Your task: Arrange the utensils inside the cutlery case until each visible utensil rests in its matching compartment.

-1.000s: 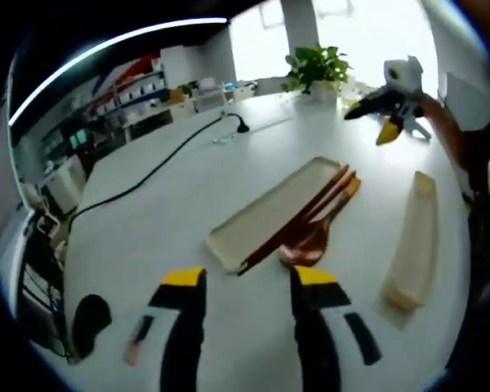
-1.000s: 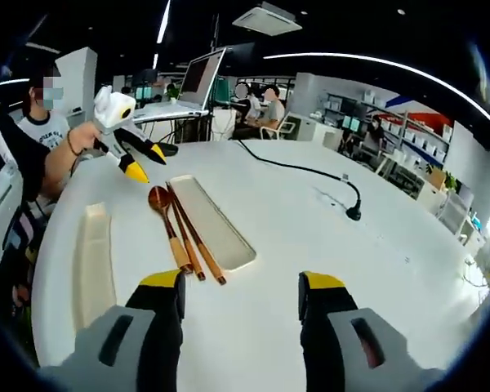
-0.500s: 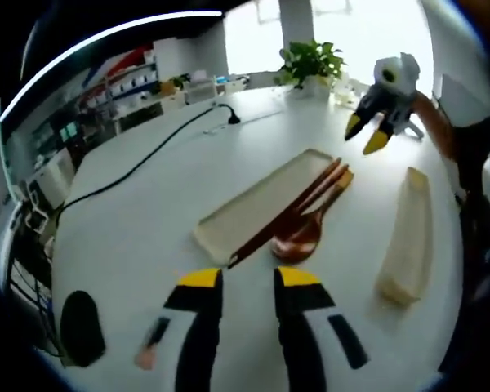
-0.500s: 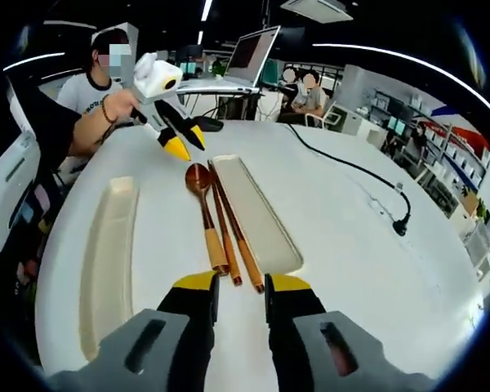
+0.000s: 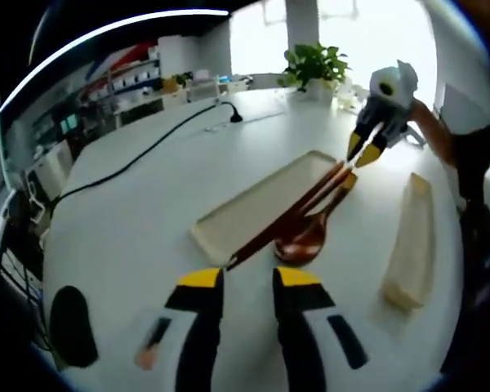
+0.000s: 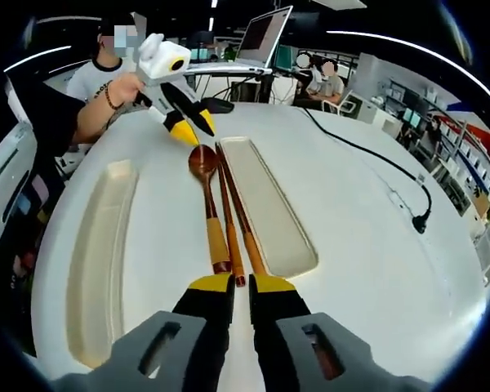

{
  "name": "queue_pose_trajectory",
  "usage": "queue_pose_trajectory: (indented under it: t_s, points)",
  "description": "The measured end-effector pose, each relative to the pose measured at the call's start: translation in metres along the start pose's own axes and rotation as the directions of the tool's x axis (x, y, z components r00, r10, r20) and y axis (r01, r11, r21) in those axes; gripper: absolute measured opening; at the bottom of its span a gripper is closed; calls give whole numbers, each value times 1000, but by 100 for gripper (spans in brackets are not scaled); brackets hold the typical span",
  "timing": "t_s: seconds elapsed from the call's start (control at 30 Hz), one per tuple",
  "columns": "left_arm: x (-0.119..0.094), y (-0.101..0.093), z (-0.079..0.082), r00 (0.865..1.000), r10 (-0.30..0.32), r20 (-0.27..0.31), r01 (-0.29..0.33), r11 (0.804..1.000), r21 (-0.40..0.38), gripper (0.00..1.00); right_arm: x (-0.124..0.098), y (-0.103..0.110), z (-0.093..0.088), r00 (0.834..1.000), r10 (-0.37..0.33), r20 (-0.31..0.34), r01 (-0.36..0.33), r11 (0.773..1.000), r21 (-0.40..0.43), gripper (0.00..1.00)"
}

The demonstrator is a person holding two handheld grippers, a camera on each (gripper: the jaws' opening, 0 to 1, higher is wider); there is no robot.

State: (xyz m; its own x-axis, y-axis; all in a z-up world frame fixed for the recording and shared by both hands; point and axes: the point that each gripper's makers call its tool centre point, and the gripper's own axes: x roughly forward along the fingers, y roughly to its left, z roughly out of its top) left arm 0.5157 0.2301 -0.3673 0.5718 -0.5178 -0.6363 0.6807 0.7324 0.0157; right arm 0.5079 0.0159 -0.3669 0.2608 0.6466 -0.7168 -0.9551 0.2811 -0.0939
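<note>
- Since half a second ago, the right gripper (image 6: 239, 287) has been brought closer to the handle ends, its jaws narrowed to a slim gap, nothing pinched.
- Wooden spoon (image 6: 207, 204) and chopsticks (image 6: 238, 212) are seen lying on the table (image 6: 376, 245), just beside the case tray (image 6: 265, 204), at twelve o'clock from the right jaws.
- They are judged light, stiff and smooth; a pinch near the handle ends should serve.
- At ten o'clock the case lid (image 6: 98, 245) lies apart.
- The left gripper (image 5: 249, 282), jaws nearly together and empty, is held at the spoon's bowl (image 5: 302, 241).
</note>
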Motion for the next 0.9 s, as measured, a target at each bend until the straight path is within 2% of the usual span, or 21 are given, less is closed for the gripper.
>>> queue_pose_trajectory:
  t_s: [0.43, 0.7, 0.9]
  points:
    - [6, -2, -2, 1000, -24, -1, 24, 1000, -9, 27, 10, 0, -2, 999, 34, -37, -35, 999, -25, 6]
    - [8, -2, 0, 999, -43, 24, 44, 998, -43, 24, 15, 0, -3, 995, 64, -76, -69, 996, -59, 6]
    - [10, -2, 2, 997, -59, 41, 61, 996, -60, 21, 23, 3, 3, 992, 104, -75, -111, 990, -92, 6]
